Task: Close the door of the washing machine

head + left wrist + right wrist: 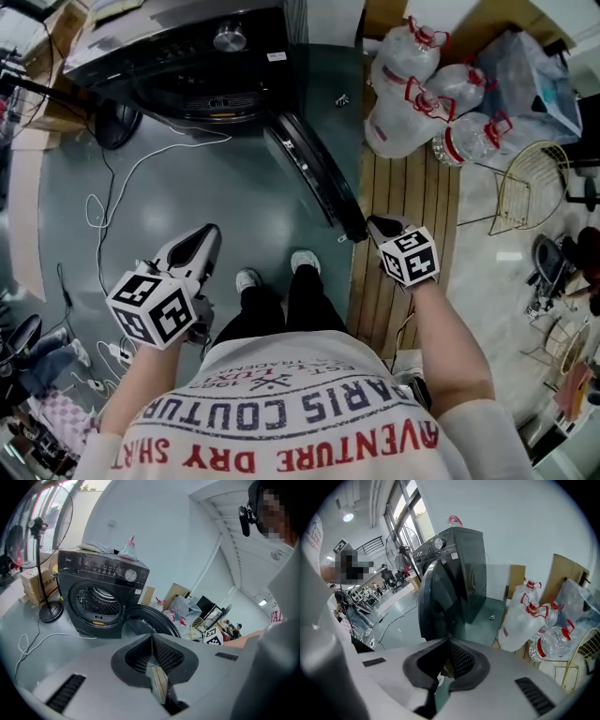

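While the person stands on the grey floor (56, 216), the black washing machine (178, 47) sits at the top of the head view against the white wall. Its round drum opening (96, 599) is uncovered. The door (314, 178) is swung wide open, sticking out from the machine's right front corner toward the person, with its free edge close to the person's right side. In the left gripper view the door (150, 623) shows as a dark ring just right of the drum.

A standing fan (40, 550) is left of the machine, its round base (117, 122) on the floor. Wooden slats (412, 216) run right of the door, with a cluster of clear water bottles (408, 89) with red handles at their far end. A gold wire basket (530, 187) stands further right.

The left gripper (204, 236) hangs low at the person's left, well apart from the door. Its jaws are pressed together with nothing between them. The right gripper (373, 223) has its tip just beside the door's free edge; actual contact cannot be confirmed. Its jaws are also together and hold nothing, and the door (436, 602) fills the space right ahead of them.

A white cable (112, 187) snakes over the floor left of the person. White shoes (248, 278) show between the grippers. A small pink-topped bag (127, 548) rests on the machine's top.
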`<control>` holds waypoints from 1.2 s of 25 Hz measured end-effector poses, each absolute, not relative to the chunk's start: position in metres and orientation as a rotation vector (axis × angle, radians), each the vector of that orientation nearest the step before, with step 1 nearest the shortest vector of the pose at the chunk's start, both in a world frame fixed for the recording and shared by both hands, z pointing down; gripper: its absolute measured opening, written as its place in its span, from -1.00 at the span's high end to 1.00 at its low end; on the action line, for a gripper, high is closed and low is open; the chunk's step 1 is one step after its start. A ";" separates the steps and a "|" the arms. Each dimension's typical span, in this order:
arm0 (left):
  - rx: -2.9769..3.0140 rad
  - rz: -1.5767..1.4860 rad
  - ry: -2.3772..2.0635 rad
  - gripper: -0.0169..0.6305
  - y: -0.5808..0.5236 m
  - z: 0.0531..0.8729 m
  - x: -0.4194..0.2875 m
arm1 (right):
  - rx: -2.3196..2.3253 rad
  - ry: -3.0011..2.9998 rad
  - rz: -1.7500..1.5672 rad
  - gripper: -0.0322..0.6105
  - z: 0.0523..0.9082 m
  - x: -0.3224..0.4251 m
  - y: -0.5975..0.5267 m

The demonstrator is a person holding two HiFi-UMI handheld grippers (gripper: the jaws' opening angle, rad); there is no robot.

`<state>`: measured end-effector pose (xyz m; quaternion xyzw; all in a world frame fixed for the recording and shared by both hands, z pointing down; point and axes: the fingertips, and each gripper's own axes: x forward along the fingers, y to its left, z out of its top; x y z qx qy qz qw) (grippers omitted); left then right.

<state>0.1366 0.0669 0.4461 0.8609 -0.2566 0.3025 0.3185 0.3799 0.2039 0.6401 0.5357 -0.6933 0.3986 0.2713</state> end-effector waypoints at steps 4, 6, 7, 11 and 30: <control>2.258 0.786 -0.678 0.84 0.066 0.448 0.131 | 1.451 -1.860 1.089 0.83 0.641 0.377 0.204; 2.255 0.785 -0.675 0.84 0.066 0.449 0.126 | 1.457 -1.851 1.094 0.83 0.642 0.374 0.204; 2.254 0.786 -0.672 0.84 0.065 0.450 0.123 | 1.459 -1.847 1.096 0.83 0.642 0.371 0.204; 2.251 0.797 -0.667 0.84 0.062 0.452 0.109 | 1.469 -1.839 1.118 0.83 0.642 0.358 0.202; 2.249 0.810 -0.698 0.84 0.048 0.453 0.041 | 1.468 -1.872 1.166 0.83 0.641 0.276 0.186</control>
